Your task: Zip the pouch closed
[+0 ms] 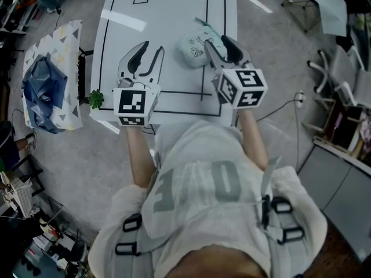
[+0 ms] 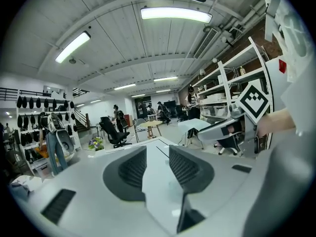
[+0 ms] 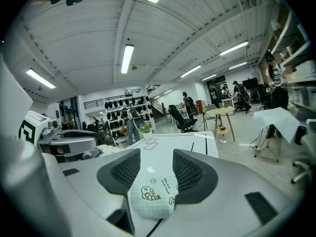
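Observation:
A mint-green pouch (image 1: 194, 50) with small printed drawings lies on the white table (image 1: 168, 16), right of the middle. My right gripper (image 1: 217, 43) hovers at the pouch's right side, open. In the right gripper view the pouch (image 3: 153, 199) lies low between the two dark fingers, and the pads do not press on it. My left gripper (image 1: 148, 54) is open over bare table to the left of the pouch, with nothing between its fingers (image 2: 133, 169). From there the right gripper's marker cube (image 2: 254, 100) shows at the right. The zipper's state cannot be made out.
Black lines mark the table top. A side table (image 1: 58, 45) with a patterned cloth and a dark blue bag (image 1: 40, 88) stands at the left, a small green plant (image 1: 95, 99) by the table's near left corner. Chairs (image 1: 342, 80) and a floor cable are at the right.

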The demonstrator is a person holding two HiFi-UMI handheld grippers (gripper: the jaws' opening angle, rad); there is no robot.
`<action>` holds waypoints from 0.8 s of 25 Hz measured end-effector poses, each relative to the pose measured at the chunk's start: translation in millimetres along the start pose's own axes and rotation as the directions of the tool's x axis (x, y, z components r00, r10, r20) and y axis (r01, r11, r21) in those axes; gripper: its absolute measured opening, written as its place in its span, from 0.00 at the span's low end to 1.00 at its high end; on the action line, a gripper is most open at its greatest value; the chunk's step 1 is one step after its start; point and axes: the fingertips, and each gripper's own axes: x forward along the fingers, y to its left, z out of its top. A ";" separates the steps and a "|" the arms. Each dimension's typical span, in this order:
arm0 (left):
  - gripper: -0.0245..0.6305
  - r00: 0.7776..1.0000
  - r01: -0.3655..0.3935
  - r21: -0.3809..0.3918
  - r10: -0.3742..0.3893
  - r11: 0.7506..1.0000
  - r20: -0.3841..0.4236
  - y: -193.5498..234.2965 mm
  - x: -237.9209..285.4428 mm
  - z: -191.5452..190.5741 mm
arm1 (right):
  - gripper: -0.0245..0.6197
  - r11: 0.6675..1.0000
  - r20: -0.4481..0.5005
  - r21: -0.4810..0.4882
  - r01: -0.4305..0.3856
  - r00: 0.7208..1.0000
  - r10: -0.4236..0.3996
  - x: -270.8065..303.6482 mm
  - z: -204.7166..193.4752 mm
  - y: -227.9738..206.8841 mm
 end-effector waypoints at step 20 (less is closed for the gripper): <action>0.05 0.959 -0.132 -0.205 0.177 0.970 0.219 -9.6 -21.7 64.7 | 0.05 0.986 0.204 -0.165 0.001 0.978 0.033 -37.2 46.2 50.4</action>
